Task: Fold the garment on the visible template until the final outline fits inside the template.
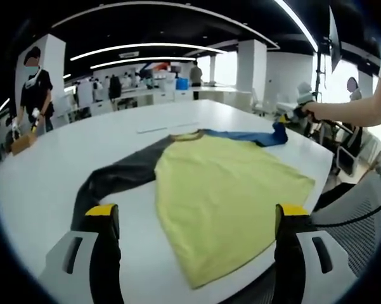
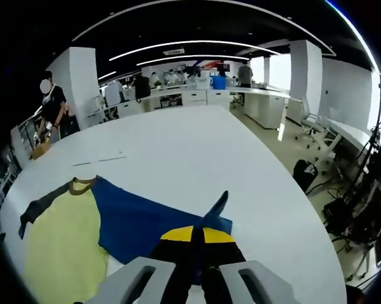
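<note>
Yellow cotton shirt with one grey and one blue sleeve (image 1: 222, 202) lies flat on the white surface (image 1: 44, 171); right hand-held gripper (image 2: 197, 235) pinches its blue sleeve (image 2: 146, 218), left hand-held gripper (image 1: 196, 218) spread wide.

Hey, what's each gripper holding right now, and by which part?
Right gripper pinches the shirt by its blue sleeve's end. Left gripper is open, holding nothing.

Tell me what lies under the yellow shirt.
The yellow shirt lies on the white table, its hem over the near edge. The right gripper pinches its blue sleeve. Any template beneath is covered.
</note>
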`<action>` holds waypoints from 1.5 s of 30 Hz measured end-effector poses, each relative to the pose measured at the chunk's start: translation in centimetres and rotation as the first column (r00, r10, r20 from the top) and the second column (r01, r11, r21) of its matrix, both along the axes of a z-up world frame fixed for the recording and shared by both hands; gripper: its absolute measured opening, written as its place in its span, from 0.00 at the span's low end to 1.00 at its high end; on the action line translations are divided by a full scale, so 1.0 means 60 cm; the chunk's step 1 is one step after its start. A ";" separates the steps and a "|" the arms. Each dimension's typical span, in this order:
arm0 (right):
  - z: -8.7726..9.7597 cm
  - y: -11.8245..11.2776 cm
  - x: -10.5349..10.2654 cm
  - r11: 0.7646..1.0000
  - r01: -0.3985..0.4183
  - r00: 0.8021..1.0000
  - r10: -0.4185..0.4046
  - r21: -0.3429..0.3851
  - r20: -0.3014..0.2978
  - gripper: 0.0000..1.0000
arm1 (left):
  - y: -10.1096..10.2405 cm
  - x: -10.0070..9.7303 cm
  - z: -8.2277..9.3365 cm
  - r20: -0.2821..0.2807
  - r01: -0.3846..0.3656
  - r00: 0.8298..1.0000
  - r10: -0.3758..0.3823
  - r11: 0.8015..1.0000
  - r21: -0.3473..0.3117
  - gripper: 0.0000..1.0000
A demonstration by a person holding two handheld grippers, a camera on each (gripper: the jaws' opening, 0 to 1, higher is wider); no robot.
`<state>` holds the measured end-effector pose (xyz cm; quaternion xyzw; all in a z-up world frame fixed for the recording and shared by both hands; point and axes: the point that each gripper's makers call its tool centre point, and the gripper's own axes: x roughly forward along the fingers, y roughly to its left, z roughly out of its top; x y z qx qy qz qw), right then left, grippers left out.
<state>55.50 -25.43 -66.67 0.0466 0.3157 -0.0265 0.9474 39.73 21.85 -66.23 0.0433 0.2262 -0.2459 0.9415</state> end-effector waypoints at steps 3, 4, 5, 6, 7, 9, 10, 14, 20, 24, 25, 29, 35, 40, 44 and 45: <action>0.006 0.014 0.005 1.000 -0.017 1.000 0.017 -0.001 0.004 0.00 | -0.001 0.000 0.001 0.002 0.003 1.000 -0.003 1.000 -0.002 0.99; 0.008 0.019 0.007 1.000 -0.023 1.000 0.023 -0.003 0.005 0.00 | -0.001 -0.001 0.001 0.002 0.004 1.000 -0.004 1.000 -0.001 0.99; 0.009 0.022 0.010 1.000 -0.027 1.000 0.027 -0.003 0.008 0.00 | -0.001 -0.001 0.001 0.002 0.006 1.000 -0.006 1.000 -0.001 0.99; 0.011 0.027 0.014 0.999 -0.037 0.999 0.037 -0.002 0.010 0.00 | -0.001 -0.002 0.000 0.000 0.007 1.000 -0.007 1.000 0.000 0.99; 0.012 0.030 0.016 0.999 -0.042 0.999 0.042 -0.001 0.011 0.00 | -0.001 -0.002 0.000 0.000 0.007 1.000 -0.007 1.000 -0.001 0.99; 0.013 0.037 0.022 0.999 -0.051 0.999 0.051 0.003 0.013 0.00 | -0.001 -0.002 0.001 0.002 0.006 1.000 -0.006 1.000 -0.003 0.99; 0.014 0.041 0.026 0.998 -0.057 0.998 0.057 0.005 0.015 0.00 | 0.000 -0.003 0.000 0.000 0.005 1.000 -0.005 1.000 -0.005 0.99; 0.020 0.059 0.035 0.997 -0.072 0.997 0.072 0.019 0.022 0.00 | 0.000 -0.005 -0.002 -0.004 0.007 1.000 -0.007 1.000 -0.002 0.99; 0.029 0.096 0.049 0.994 -0.104 0.994 0.103 0.039 0.033 0.00 | -0.003 -0.007 -0.003 -0.006 0.012 1.000 -0.012 1.000 -0.008 0.99; 0.036 0.125 0.052 0.990 -0.127 0.992 0.125 0.055 0.034 0.00 | -0.003 -0.005 -0.001 -0.001 0.005 1.000 -0.005 1.000 -0.006 0.99; 0.038 0.131 0.053 0.990 -0.129 0.991 0.127 0.058 0.034 0.00 | -0.002 -0.005 0.001 0.005 0.003 1.000 -0.003 1.000 -0.004 0.99; 0.042 0.158 0.060 0.987 -0.143 0.989 0.141 0.070 0.037 0.00 | -0.005 -0.005 -0.001 -0.001 0.004 1.000 -0.004 1.000 -0.010 0.98; 0.044 0.202 0.070 0.979 -0.172 0.985 0.170 0.110 0.024 0.00 | -0.008 -0.005 0.000 0.000 0.006 1.000 -0.006 1.000 -0.016 0.98; 0.048 0.220 0.090 0.973 -0.186 0.982 0.182 0.134 0.040 0.00 | -0.007 -0.007 -0.005 -0.009 0.007 1.000 -0.007 1.000 -0.013 0.98; 0.050 0.250 0.093 0.967 -0.206 0.978 0.201 0.149 0.046 0.00 | -0.006 -0.009 -0.006 -0.010 0.003 1.000 -0.003 1.000 -0.016 0.98; 0.051 0.260 0.090 0.966 -0.211 0.977 0.206 0.153 0.048 0.00 | -0.006 -0.009 -0.006 -0.010 0.003 1.000 -0.003 1.000 -0.016 0.98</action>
